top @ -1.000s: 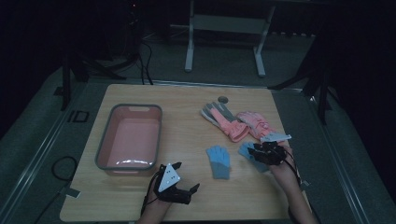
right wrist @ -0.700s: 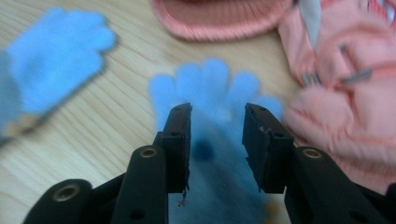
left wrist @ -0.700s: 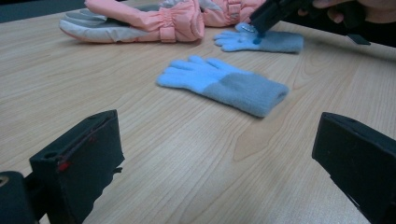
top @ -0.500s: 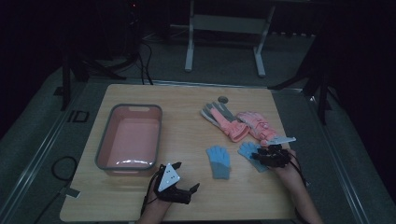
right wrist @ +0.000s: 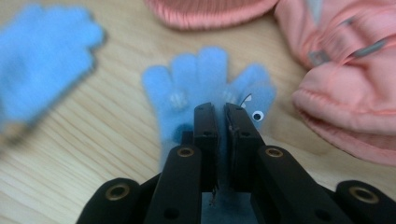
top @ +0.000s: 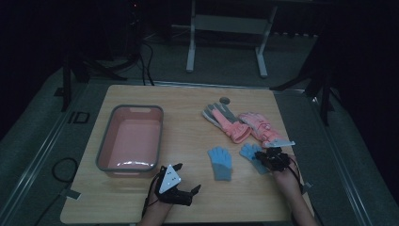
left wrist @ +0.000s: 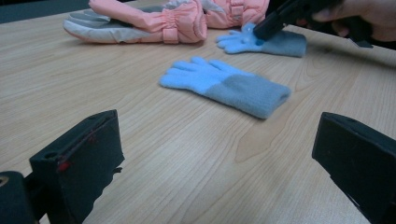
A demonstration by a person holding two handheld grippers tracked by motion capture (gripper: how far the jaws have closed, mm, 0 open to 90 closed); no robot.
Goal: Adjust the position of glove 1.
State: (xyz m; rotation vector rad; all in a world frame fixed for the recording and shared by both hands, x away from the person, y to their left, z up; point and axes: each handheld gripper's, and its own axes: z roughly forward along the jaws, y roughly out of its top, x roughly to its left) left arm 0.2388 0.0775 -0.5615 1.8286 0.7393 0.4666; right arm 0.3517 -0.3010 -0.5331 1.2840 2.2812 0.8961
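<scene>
Two small blue knit gloves lie on the wooden table. The left blue glove lies flat between the grippers. My right gripper rests on the right blue glove, jaws pressed nearly together with a fold of blue fabric between them. That glove has small googly eyes near the thumb. My left gripper sits low at the table's front, jaws wide apart and holding nothing, pointed toward the left blue glove.
Two pink and grey ski gloves lie behind the blue ones. A pink basin with a grey rim stands at the left. A small round hole sits near the table's far edge.
My right gripper has slid slightly toward the person's side on the right blue glove. The left gripper has stayed put.
</scene>
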